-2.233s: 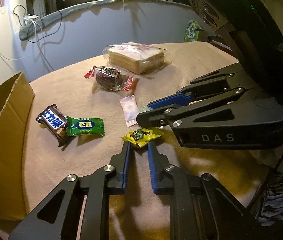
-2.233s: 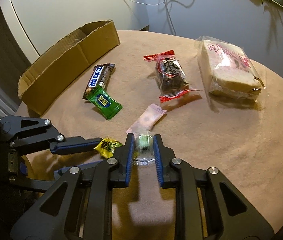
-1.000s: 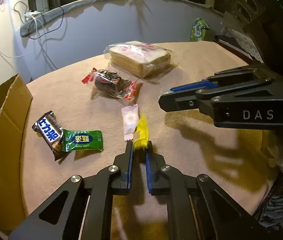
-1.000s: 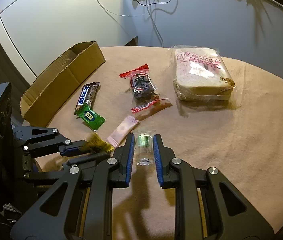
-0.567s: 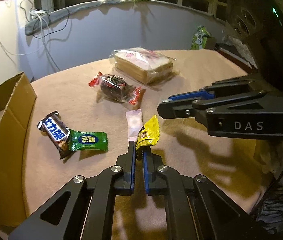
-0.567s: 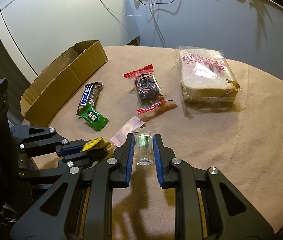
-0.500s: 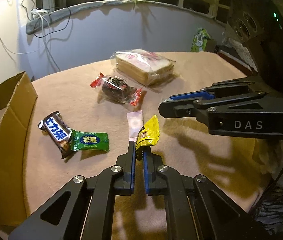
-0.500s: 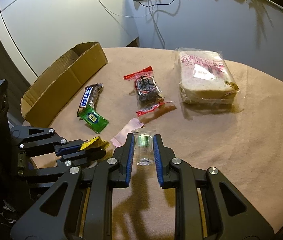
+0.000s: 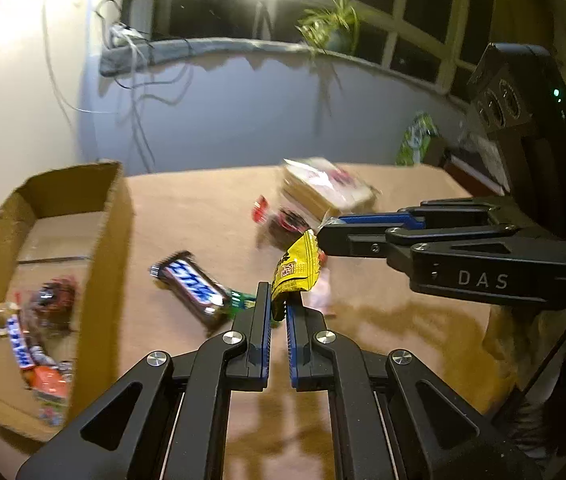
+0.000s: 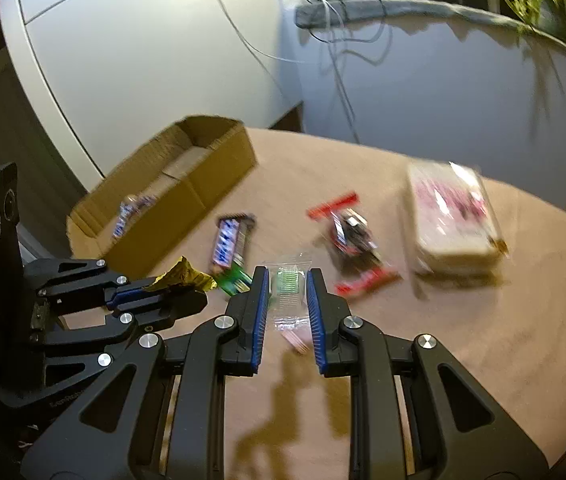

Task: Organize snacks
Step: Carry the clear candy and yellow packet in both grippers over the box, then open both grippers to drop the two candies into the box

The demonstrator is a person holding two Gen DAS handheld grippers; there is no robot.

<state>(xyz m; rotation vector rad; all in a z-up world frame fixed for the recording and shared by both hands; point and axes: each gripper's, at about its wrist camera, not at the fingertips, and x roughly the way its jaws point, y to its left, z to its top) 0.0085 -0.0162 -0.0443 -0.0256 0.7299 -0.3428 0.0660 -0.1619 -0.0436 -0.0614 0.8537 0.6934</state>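
My left gripper (image 9: 279, 296) is shut on a yellow candy wrapper (image 9: 297, 270) and holds it above the tan table. In the right wrist view the same yellow wrapper (image 10: 181, 276) sticks out of the left gripper (image 10: 199, 296). My right gripper (image 10: 287, 276) is shut on a clear packet with a green sweet (image 10: 289, 284), also off the table. The cardboard box (image 9: 111, 240) stands at the left with several snacks inside. On the table lie a blue chocolate bar (image 9: 193, 286), a green candy (image 10: 235, 280), a pink candy (image 10: 297, 340), a red-ended dark snack (image 10: 353, 236) and bagged bread (image 10: 453, 216).
The right gripper (image 9: 325, 234) reaches in from the right in the left wrist view, close to the yellow wrapper. A green bag (image 9: 417, 138) stands at the table's far right edge. Behind the table runs a wall with cables and a plant (image 9: 331, 30).
Both grippers have risen with their packets and swung left toward the cardboard box, whose inside now shows. The table snacks have not moved.
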